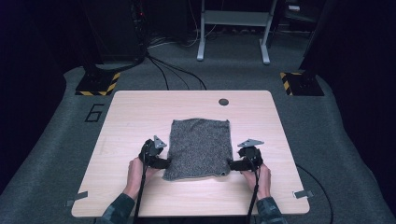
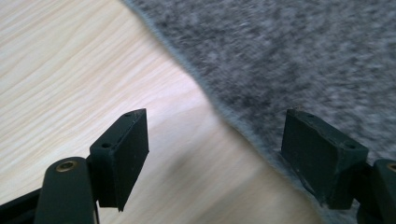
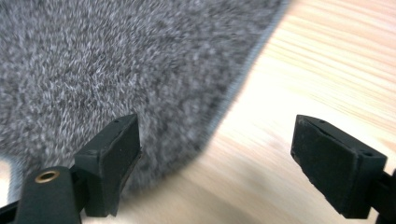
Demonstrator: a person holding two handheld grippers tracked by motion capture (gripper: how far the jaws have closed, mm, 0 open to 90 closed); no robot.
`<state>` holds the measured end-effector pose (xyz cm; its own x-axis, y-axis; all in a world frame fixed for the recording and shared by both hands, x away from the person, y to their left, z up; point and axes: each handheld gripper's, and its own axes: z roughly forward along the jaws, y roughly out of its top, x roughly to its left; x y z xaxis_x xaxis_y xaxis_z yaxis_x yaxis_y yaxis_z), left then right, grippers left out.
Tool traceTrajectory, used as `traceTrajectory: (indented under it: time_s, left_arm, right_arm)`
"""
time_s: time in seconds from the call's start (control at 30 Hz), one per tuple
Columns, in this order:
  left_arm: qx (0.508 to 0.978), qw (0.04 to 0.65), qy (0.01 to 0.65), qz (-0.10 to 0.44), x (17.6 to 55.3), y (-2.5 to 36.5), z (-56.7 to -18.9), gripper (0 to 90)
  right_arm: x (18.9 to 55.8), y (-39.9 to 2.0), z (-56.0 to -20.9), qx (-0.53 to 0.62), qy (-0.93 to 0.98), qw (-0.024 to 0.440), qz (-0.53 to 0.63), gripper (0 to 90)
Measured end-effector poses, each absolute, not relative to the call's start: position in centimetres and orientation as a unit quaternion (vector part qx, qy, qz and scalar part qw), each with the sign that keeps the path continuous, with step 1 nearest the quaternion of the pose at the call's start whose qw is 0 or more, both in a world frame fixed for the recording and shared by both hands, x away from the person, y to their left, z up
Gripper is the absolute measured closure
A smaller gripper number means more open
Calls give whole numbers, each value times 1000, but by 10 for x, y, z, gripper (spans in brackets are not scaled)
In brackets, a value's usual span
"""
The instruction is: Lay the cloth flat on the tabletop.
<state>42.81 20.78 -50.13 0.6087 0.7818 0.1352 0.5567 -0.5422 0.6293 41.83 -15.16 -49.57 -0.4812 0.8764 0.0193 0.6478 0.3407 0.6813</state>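
Observation:
A grey fuzzy cloth [image 1: 200, 148] lies flat in the middle of the light wooden table [image 1: 140, 112]. My left gripper [image 1: 164, 163] rests at the cloth's near left edge, and in the left gripper view [image 2: 215, 154] its jaws stand open astride the cloth's edge [image 2: 224, 112], one over bare wood, the other over the fabric. My right gripper [image 1: 232, 164] sits at the near right corner; in the right gripper view [image 3: 215, 158] it is open too, with the cloth's edge [image 3: 233, 88] running between the jaws. Nothing is pinched.
A dark round hole [image 1: 223, 101] marks the table's far side. Beyond the table stand a white frame [image 1: 233, 28] and cables on grey carpet. Metal clips [image 1: 302, 194] sit at the table's near corners.

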Motion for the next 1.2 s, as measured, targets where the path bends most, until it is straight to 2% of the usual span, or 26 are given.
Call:
traceTrajectory:
  time_s: [0.37,0.43,0.5,0.7,0.9,1.0,1.1,1.17,1.2]
  left_arm:
    - [862,267,379,205,430,196,-510,232]
    - [863,264,381,204,430,197,-509,232]
    - [861,266,383,204,430,198,-510,231]
    - [857,270,387,207,429,200,-510,232]
    - [856,272,389,206,429,201,-511,233]
    - [857,271,389,202,429,202,-510,233]
    - [854,276,391,205,429,202,-511,233]
    - [854,276,391,204,429,202,-511,232]
    - [854,276,391,204,429,202,-511,232]
  right_arm:
    - [431,-121,-512,466,823,171,278,163]
    - [434,-115,-511,461,825,164,283,205]
    - [433,-117,-510,461,823,164,288,208]
    - [395,-140,-490,456,805,172,339,197]
    - [359,-133,-492,436,809,160,360,194]
    - [356,-126,-500,430,818,166,345,237]
    - [360,-124,-508,441,814,175,334,314]
    - [362,-121,-512,451,808,189,329,406]
    - [362,-121,-512,451,808,189,329,406]
